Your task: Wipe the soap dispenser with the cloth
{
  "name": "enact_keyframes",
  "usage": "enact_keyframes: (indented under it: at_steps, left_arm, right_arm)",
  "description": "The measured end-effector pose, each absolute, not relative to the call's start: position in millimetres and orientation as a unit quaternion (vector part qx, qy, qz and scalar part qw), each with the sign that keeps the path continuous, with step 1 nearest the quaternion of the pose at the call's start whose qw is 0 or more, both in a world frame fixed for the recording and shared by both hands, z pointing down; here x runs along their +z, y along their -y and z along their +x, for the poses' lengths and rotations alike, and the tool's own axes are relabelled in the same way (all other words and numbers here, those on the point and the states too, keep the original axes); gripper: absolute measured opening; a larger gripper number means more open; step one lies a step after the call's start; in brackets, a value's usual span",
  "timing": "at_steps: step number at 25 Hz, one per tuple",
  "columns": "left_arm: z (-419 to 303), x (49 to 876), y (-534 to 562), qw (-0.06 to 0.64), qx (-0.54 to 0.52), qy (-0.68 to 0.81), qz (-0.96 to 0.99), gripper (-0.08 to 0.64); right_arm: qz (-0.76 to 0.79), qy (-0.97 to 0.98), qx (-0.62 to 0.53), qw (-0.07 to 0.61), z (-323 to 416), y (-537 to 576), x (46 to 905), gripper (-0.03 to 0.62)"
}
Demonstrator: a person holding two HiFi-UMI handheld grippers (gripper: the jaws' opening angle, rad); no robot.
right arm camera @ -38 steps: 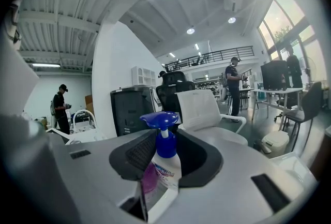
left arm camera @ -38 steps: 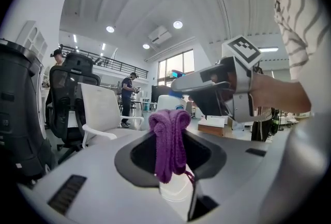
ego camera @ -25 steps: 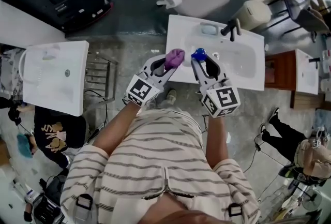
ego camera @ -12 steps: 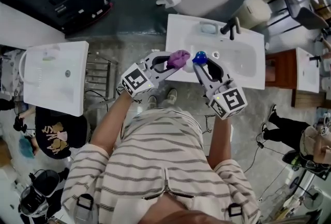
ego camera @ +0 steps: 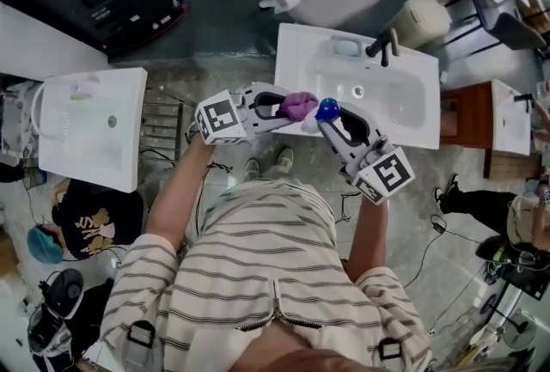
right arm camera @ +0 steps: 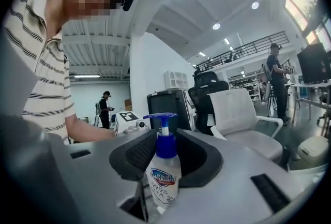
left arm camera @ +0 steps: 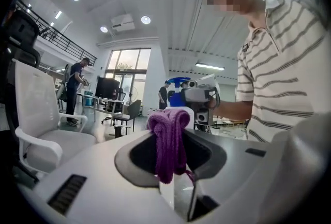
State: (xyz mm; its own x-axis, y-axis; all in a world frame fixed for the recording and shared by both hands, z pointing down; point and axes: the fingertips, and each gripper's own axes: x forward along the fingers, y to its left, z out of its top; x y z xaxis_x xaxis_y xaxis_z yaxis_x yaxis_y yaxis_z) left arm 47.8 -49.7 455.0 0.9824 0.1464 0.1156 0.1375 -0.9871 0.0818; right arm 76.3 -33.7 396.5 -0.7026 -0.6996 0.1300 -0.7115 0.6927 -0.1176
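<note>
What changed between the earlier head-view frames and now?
The left gripper swung from pointing up the picture to pointing right. That brought its purple knitted cloth close beside the blue pump top of the clear soap dispenser. The right gripper angled further left and drew the dispenser slightly toward the person. Both grips are unchanged, and the white sink basin has not moved.

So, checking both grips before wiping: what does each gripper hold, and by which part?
Left gripper: purple knitted cloth, pinched below its protruding end. Right gripper: clear plastic soap dispenser with blue pump, clamped around its body.
</note>
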Motion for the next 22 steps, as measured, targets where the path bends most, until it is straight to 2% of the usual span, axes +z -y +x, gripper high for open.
enact_keyframes:
  at_steps: [17,22]
  left_arm:
    - [54,470,42,0.057,0.072,-0.135,0.986,0.115]
    - [59,478,38,0.065,0.085,-0.136,0.985,0.115]
  right_arm:
    - [0.322,0.942,0.090,0.024,54,21,393,0.130]
    - [0.306,0.947,0.099,0.001,53,19,386,0.130]
